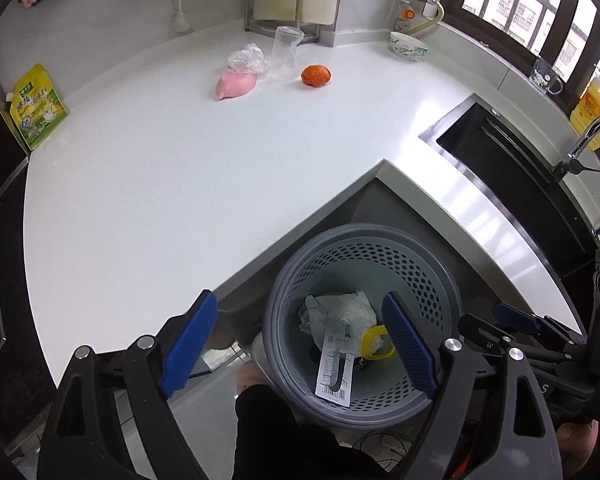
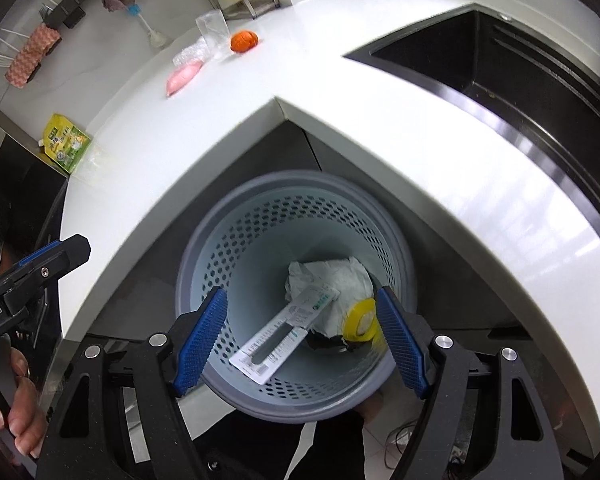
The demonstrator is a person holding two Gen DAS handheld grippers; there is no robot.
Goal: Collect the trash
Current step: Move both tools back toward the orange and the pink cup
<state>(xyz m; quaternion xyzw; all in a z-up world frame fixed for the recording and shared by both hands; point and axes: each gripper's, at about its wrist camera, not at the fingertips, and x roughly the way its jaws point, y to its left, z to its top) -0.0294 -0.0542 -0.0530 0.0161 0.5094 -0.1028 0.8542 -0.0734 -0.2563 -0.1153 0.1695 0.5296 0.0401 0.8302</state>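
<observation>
Kitchen corner, white table (image 1: 188, 184): perforated grey bin (image 2: 292, 404) below holds tissue, card and yellow ring; left gripper (image 1: 300, 348) and right gripper (image 2: 300, 340) above it, jaws wide and empty — next, likely the pink pouch (image 1: 236, 85), orange ball (image 1: 317, 75), crumpled plastic (image 1: 247, 58), taken singly.

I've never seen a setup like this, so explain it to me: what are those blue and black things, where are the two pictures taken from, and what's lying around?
No robot here: a person holds two hand-held grippers, each with a fisheye camera looking out between its blue jaws. One picture comes from the left gripper, the other from the right gripper. Both are open, holding nothing, above a grey perforated bin that contains crumpled paper, a flat package and a yellow ring. On the white counter lie a pink pouch, a crumpled plastic bag, a clear cup and an orange ball-like object.
</observation>
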